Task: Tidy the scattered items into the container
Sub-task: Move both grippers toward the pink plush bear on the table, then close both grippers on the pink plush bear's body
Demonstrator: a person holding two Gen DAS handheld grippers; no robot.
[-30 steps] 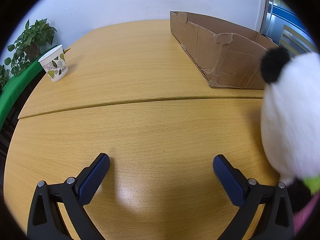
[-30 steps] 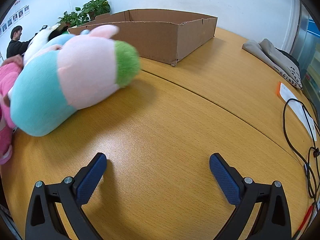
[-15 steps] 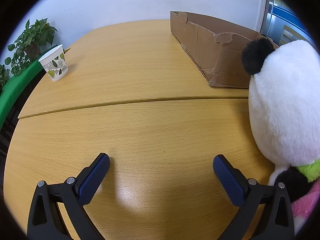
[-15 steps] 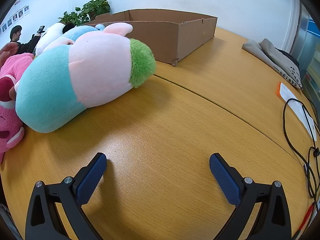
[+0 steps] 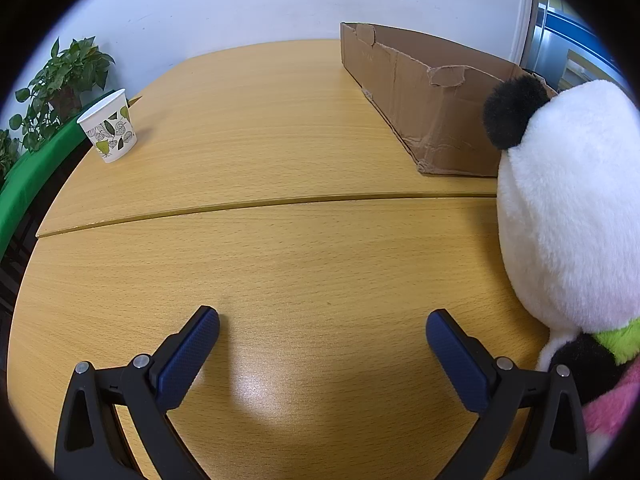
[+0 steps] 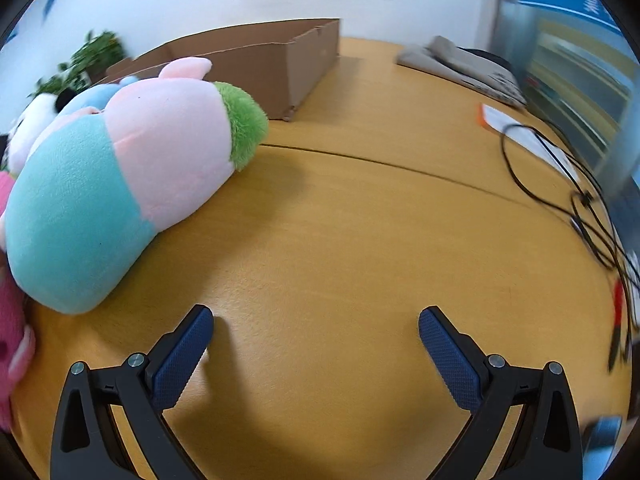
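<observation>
Left gripper (image 5: 322, 326) & right gripper (image 6: 316, 324): both spread wide, nothing between the pads, low over the table (image 5: 280, 128).

L to R: panda plush (image 5: 568, 216) by left gripper's right finger, pastel plush (image 6: 120, 184) left of right one, cardboard box (image 6: 256, 68) behind; all toys outside it. Risk, imo: soft round fur, a shallow pinch could slip, or drag the pink plush (image 6: 12, 340) touching it.

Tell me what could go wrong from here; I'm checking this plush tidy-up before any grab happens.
1. The pink-and-teal plush looks wider than the right gripper opening, so a grasp may only pinch fur and slip.
2. The black cables lie to the right and could snag on a swing.
3. The cardboard box wall is torn and creased; a dropped panda plush could buckle it.
</observation>
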